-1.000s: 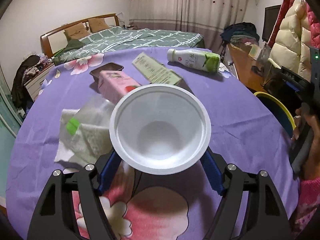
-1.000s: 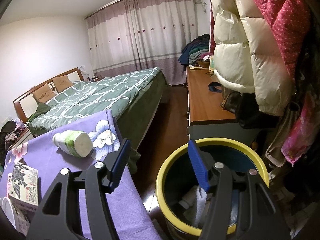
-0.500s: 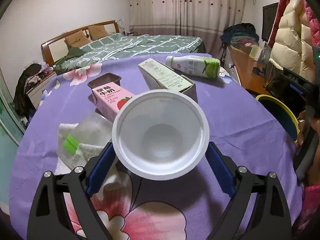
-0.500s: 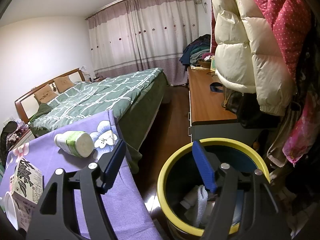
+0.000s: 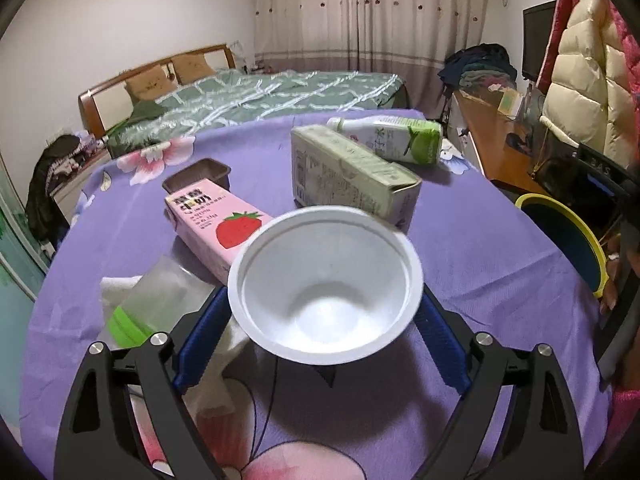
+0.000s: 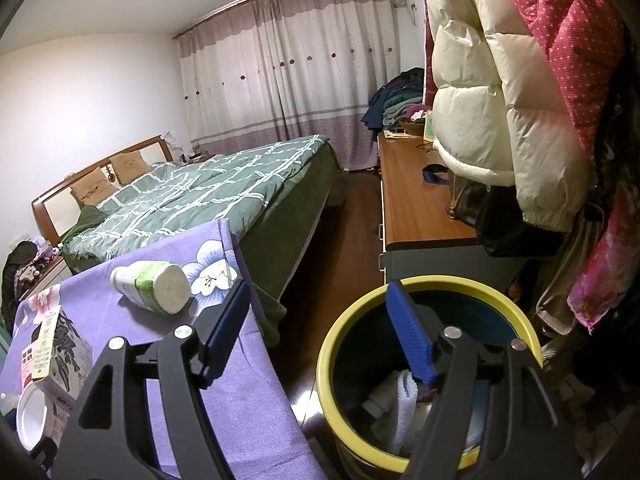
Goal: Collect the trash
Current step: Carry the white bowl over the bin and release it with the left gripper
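Observation:
A white plastic bowl (image 5: 320,320) hangs tilted just above the purple floral tablecloth (image 5: 480,248), its rim between the blue pads of my left gripper (image 5: 323,298), which is shut on it. The right wrist view catches the bowl (image 6: 32,416) at its lower left edge. Behind it lie a pink strawberry milk carton (image 5: 216,224), a green carton (image 5: 348,172), a white and green bottle (image 5: 392,140) and a brown tray (image 5: 198,172). My right gripper (image 6: 318,286) is open with nothing in it, held over the yellow-rimmed bin (image 6: 440,280), which holds some trash.
A clear cup with a green band (image 5: 156,304) and crumpled tissue (image 5: 216,380) lie left of the bowl. The bin (image 5: 536,198) stands off the table's right edge, by a person's hand (image 5: 612,280). A bed, a wooden desk (image 6: 416,208) and hanging coats surround the table.
The left gripper has shifted over the table with the bowl still between its fingers, which stand a little wider. The green carton has turned up onto a side. The right jaws have widened slightly.

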Available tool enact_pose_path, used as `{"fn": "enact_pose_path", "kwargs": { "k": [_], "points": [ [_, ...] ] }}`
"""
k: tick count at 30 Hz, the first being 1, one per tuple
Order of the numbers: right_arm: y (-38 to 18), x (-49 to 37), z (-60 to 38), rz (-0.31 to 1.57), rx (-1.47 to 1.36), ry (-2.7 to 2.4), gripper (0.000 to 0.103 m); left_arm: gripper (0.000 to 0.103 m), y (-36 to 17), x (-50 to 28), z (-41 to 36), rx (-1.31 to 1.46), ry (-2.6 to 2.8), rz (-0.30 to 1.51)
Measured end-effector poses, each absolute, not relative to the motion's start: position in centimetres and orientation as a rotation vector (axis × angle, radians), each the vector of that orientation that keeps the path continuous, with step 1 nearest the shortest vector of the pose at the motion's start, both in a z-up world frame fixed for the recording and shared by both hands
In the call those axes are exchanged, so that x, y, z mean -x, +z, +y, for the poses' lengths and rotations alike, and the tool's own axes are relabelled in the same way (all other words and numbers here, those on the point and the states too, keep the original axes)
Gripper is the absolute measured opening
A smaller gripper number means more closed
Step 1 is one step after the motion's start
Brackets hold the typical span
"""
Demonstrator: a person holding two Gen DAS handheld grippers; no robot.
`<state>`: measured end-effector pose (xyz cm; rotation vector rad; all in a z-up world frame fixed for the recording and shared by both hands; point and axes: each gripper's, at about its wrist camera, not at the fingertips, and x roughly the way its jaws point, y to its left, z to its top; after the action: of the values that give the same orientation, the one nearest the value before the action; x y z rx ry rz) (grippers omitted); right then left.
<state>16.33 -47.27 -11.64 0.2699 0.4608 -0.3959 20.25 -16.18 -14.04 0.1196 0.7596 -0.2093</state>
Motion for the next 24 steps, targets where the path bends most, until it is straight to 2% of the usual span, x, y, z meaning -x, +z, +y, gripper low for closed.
{"fn": "enact_pose_path", "kwargs": {
  "k": [5, 6, 11, 24],
  "points": [
    [-11.7, -16.3, -47.3, 0.458, -0.271, -0.388, 0.069, 0.088, -14.7, -21.4, -15.9, -0.086, -0.233, 0.801],
    [-11.7, -16.3, -47.4, 0.458, -0.271, -0.386, 0.069, 0.084, -14.6, -21.5, -15.9, -0.081, -0.235, 0.795],
    [-11.7, -15.9, -47.9, 0.436, -0.293, -0.376, 0.069, 0.082, -14.2, -21.0, -15.9, -0.097, -0.225, 0.77],
    [-11.1, -12.1, -49.6, 0.469, -0.276, -0.394, 0.069, 0.082, -9.4, -15.9, -18.2, -0.127, -0.348, 0.712]
  ]
}}
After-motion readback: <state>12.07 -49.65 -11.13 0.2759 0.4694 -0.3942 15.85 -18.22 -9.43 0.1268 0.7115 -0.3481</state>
